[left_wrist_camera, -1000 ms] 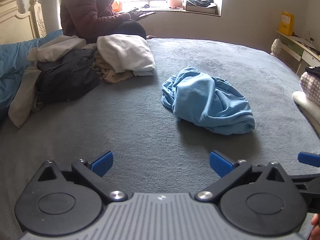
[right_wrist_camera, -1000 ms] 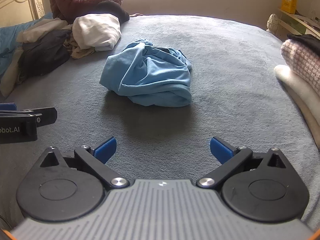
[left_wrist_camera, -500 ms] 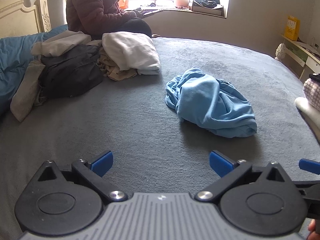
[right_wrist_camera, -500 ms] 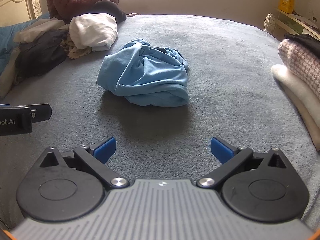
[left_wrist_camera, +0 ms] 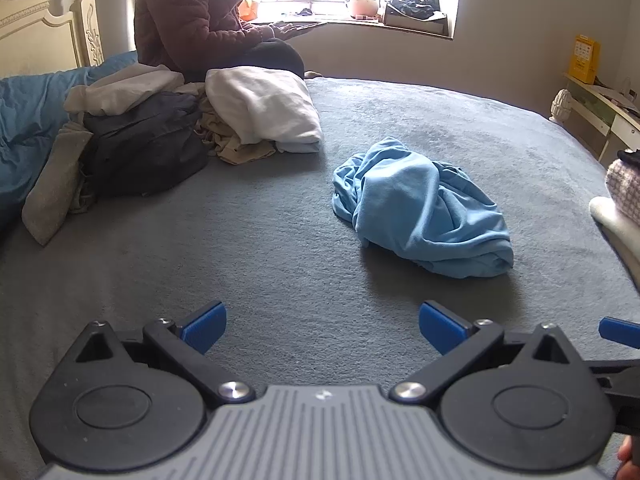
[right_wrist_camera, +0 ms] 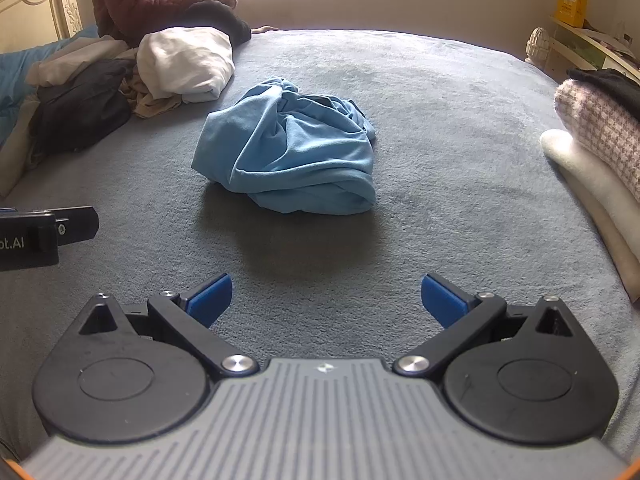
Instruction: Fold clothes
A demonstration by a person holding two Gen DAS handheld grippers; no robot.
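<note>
The grey bed (right_wrist_camera: 440, 128) is carrying everything. Ahead of the right claw (right_wrist_camera: 326, 298), well apart from it, the blue shirt (right_wrist_camera: 292, 148) is lying crumpled; it is looking light, soft and floppy, so a loose edge or hem seems best to pinch. Both claws are gaping, holding nothing. From the left claw (left_wrist_camera: 322, 322) the shirt is sitting ahead to the right; only the right view is showing the folded stack (right_wrist_camera: 600, 132) in full

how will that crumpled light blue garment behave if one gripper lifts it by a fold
The light blue garment lies in a soft, creased heap, so it will probably drape and unravel, not hold shape. It looks thin, so likely light. Tangled folds may drag along the grey blanket and stay bunched.
</note>
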